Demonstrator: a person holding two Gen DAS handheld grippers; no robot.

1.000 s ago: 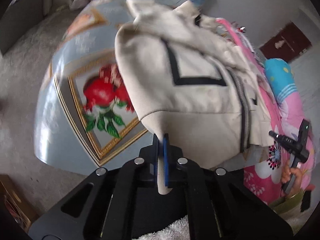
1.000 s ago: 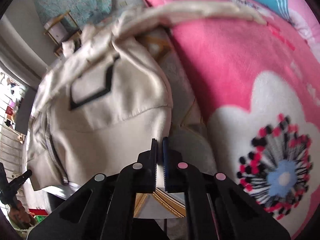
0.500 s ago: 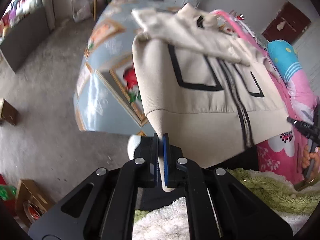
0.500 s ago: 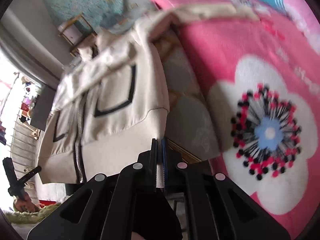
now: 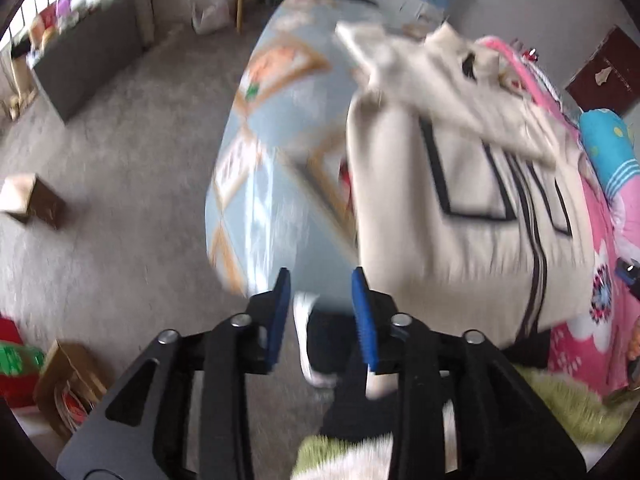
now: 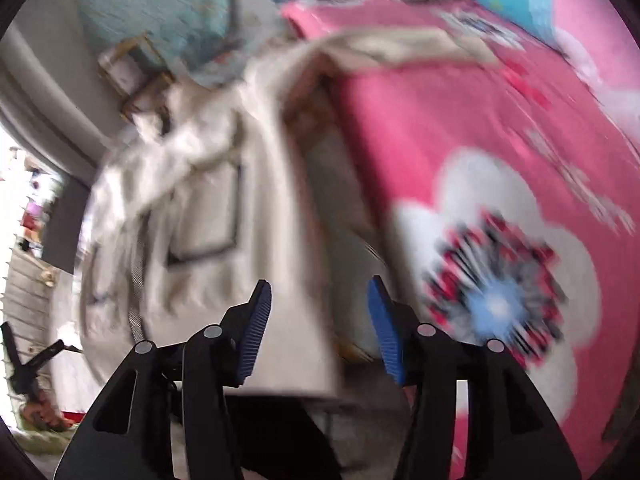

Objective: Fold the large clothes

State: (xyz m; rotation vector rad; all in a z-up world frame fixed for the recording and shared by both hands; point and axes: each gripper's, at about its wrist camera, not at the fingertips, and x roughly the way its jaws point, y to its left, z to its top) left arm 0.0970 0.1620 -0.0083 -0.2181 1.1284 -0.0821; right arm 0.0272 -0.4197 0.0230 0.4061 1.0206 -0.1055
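Left hand-held gripper [image 5: 322,314] released, right hand-held gripper [image 6: 318,324] released too, cream zip-up jacket [image 5: 472,216] with black-outlined pockets, lying blurred across the blue patterned bed [image 5: 276,168], beside pink flowered blanket [image 6: 500,184].

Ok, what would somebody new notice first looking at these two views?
First, the cream zip jacket with black-outlined pockets, draped over the bed's edge at centre-right. Next, the bright pink flowered blanket filling the right side. Then both grippers, left and right, open wide, blue pads gripping nothing.

Home bedroom: floral pink blanket [image 6: 460,128], carpet [image 5: 100,152], wooden chair [image 6: 136,76]
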